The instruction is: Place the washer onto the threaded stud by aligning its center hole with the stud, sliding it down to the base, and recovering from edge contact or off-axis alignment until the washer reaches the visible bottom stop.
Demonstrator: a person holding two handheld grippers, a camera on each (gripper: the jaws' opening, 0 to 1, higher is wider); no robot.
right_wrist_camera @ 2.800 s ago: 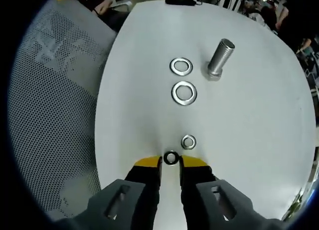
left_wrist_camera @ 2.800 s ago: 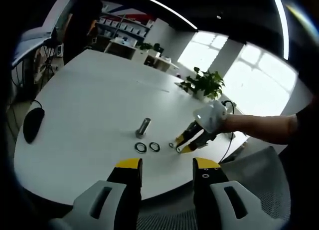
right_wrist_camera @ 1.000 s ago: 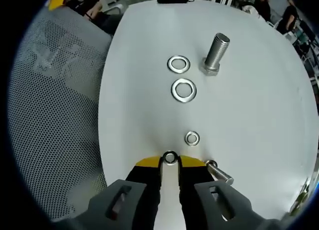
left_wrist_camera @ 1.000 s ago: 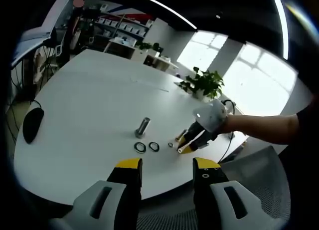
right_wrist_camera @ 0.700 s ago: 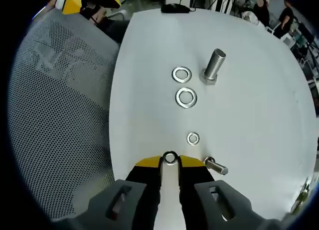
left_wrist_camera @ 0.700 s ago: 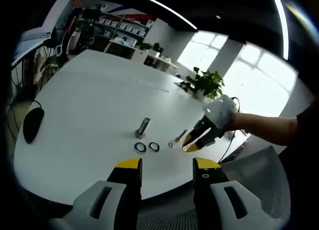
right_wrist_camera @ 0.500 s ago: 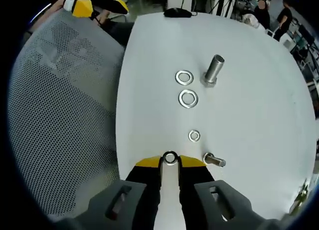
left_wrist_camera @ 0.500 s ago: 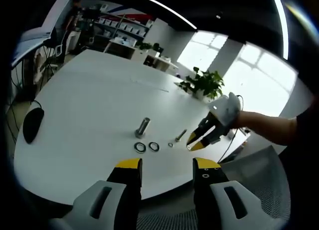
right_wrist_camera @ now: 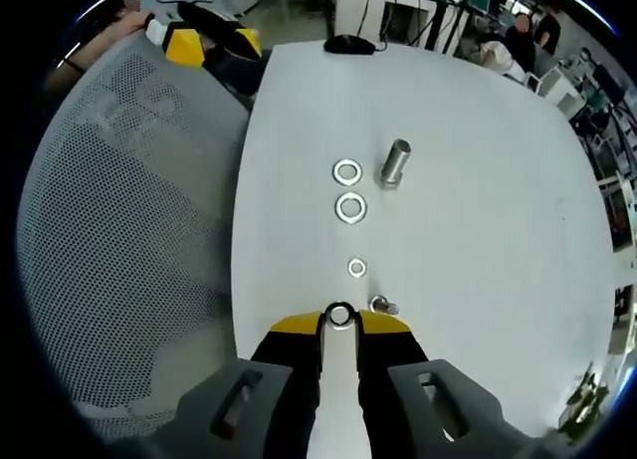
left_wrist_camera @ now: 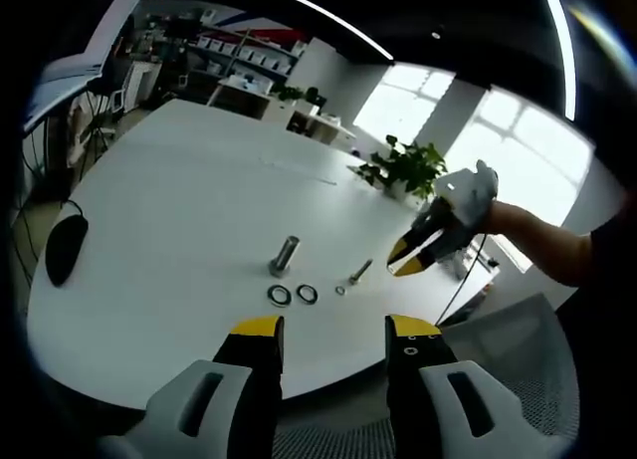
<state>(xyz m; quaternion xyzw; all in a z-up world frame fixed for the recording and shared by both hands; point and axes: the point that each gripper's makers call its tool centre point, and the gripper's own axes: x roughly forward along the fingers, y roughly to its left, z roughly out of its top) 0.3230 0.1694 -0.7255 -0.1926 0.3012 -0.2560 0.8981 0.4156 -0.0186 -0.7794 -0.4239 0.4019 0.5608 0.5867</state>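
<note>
An upright threaded stud (left_wrist_camera: 286, 253) (right_wrist_camera: 396, 162) stands on the white table (left_wrist_camera: 179, 190) (right_wrist_camera: 478, 210). Beside it lie two larger washers (left_wrist_camera: 280, 296) (right_wrist_camera: 350, 208), then a small washer (left_wrist_camera: 340, 290) (right_wrist_camera: 356, 268) and a small bolt (left_wrist_camera: 359, 272) (right_wrist_camera: 380, 306) on its side. My right gripper (right_wrist_camera: 340, 324) is shut on a small dark washer (right_wrist_camera: 340, 315) and hangs well above the table, back from the stud; in the left gripper view the right gripper (left_wrist_camera: 410, 257) is raised at the right. My left gripper (left_wrist_camera: 334, 330) stays open near the table's edge.
A grey mesh chair (right_wrist_camera: 119, 230) (left_wrist_camera: 498, 379) sits by the table's near edge. A black mouse (left_wrist_camera: 66, 245) (right_wrist_camera: 350, 44) lies farther along the table. A potted plant (left_wrist_camera: 408, 168) and a cable stand at the far side.
My right gripper has risen and pulled back from the table with the small washer held. The left gripper has stayed still.
</note>
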